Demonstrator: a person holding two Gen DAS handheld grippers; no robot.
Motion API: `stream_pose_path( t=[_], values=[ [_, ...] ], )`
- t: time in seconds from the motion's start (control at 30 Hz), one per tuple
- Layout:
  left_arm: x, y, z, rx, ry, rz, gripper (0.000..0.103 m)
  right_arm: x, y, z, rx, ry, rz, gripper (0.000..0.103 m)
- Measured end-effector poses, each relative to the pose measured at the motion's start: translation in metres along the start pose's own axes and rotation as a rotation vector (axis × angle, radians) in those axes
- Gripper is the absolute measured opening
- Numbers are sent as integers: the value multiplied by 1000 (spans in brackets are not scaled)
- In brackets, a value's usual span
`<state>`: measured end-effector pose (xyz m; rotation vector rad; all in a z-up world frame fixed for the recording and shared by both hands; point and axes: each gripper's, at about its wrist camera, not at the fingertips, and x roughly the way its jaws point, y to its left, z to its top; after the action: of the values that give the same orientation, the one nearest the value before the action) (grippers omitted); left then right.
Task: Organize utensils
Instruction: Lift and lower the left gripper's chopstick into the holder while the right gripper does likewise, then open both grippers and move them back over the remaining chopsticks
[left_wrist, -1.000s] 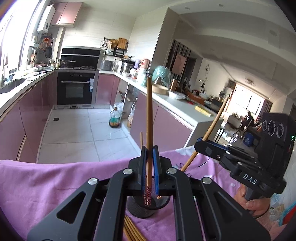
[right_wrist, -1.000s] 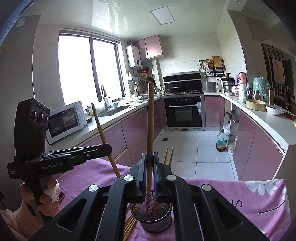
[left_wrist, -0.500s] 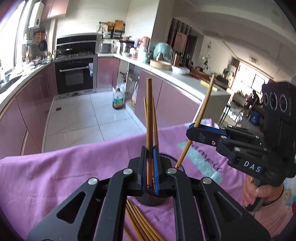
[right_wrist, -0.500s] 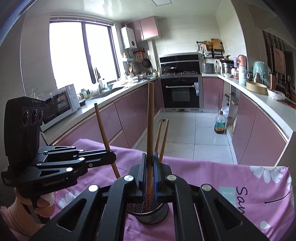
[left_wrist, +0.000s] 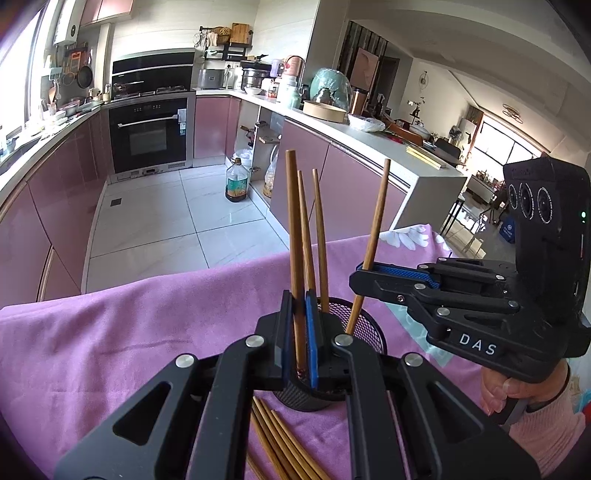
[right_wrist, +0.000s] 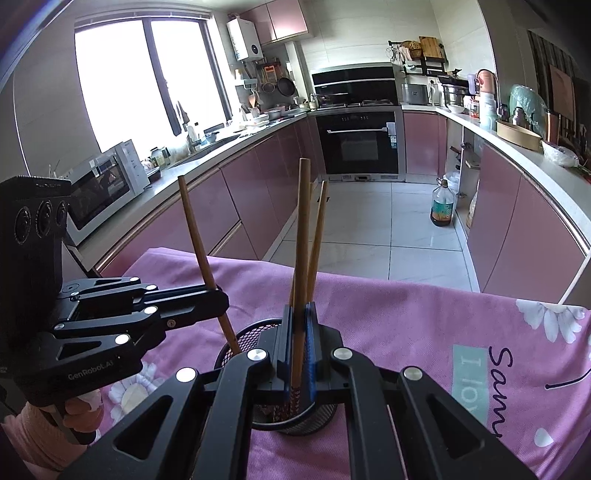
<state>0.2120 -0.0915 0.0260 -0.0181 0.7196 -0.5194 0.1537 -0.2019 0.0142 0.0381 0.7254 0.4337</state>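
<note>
Each gripper is clenched on 1 chopstick: the left gripper (left_wrist: 300, 332) and right gripper (right_wrist: 300, 343) hold theirs upright over the mesh cup (right_wrist: 236, 341), where 2 chopsticks (left_wrist: 320, 236) stand.

Brown wooden chopsticks (left_wrist: 319, 236) are standing upright in the black mesh holder (left_wrist: 371, 334), others (left_wrist: 280, 443) lying flat beside it.

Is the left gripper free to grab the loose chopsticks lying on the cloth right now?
Probably not yet: the left gripper is shut on a chopstick over the mesh cup. The loose chopsticks lie just beneath it.
</note>
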Motion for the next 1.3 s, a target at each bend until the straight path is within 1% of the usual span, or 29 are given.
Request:
stream_pose_path(
  t=[0.07, 0.1, 0.27, 0.33, 0.37, 0.47, 0.5, 0.53, 0.6, 0.67, 0.7, 0.73, 0.77, 0.8, 0.83, 0.97, 1.07, 1.13, 1.2, 1.3],
  values=[
    [4, 1, -1, -5, 6, 3, 8, 2, -1, 0, 2, -1, -5, 6],
    [6, 1, 2, -9, 10, 8, 8, 3, -1, 0, 9, -1, -9, 8],
    [12, 6, 1, -23, 16, 27, 8, 6, -3, 0, 26, -9, -14, 8],
    [15, 7, -1, -30, 17, 25, 10, 6, -4, -2, 32, -10, -15, 13],
    [16, 8, -2, -33, 20, 26, 12, 7, -5, -3, 35, -10, -12, 14],
    [15, 13, -8, -40, 14, 44, 12, 5, -6, -5, 43, -16, -10, 18],
    [14, 15, -10, -43, 11, 44, 13, 4, -6, -6, 46, -20, -7, 21],
    [12, 16, -12, -47, 7, 46, 16, 3, -6, -7, 46, -24, -6, 24],
    [7, 17, -18, -53, -10, 63, 19, 0, -5, -9, 45, -33, 6, 27],
    [-2, 18, -22, -57, -32, 67, 25, -4, -3, -12, 44, -44, 17, 28],
    [-6, 18, -24, -59, -43, 71, 29, -7, -2, -13, 40, -51, 26, 34],
    [-11, 18, -26, -56, -59, 79, 34, -9, 0, -14, 36, -59, 34, 42],
    [-17, 18, -29, -53, -71, 84, 36, -14, 3, -16, 29, -77, 45, 46],
    [-24, 18, -32, -51, -87, 93, 43, -18, 5, -18, 21, -89, 52, 51],
    [-30, 18, -35, -51, -100, 99, 49, -21, 7, -19, 14, -98, 57, 52],
    [-53, 19, -53, -28, -135, 132, 54, -43, 18, -29, -6, -150, 96, 54],
    [-62, 20, -73, -14, -125, 157, 55, -56, 26, -40, -29, -168, 129, 57],
    [-63, 23, -87, -16, -100, 159, 55, -59, 31, -50, -40, -162, 144, 59],
    [-60, 25, -102, -19, -66, 168, 55, -57, 35, -62, -40, -129, 162, 59],
    [-49, 31, -126, -34, -2, 183, 55, -43, 40, -77, -36, -69, 157, 59]
  ],
)
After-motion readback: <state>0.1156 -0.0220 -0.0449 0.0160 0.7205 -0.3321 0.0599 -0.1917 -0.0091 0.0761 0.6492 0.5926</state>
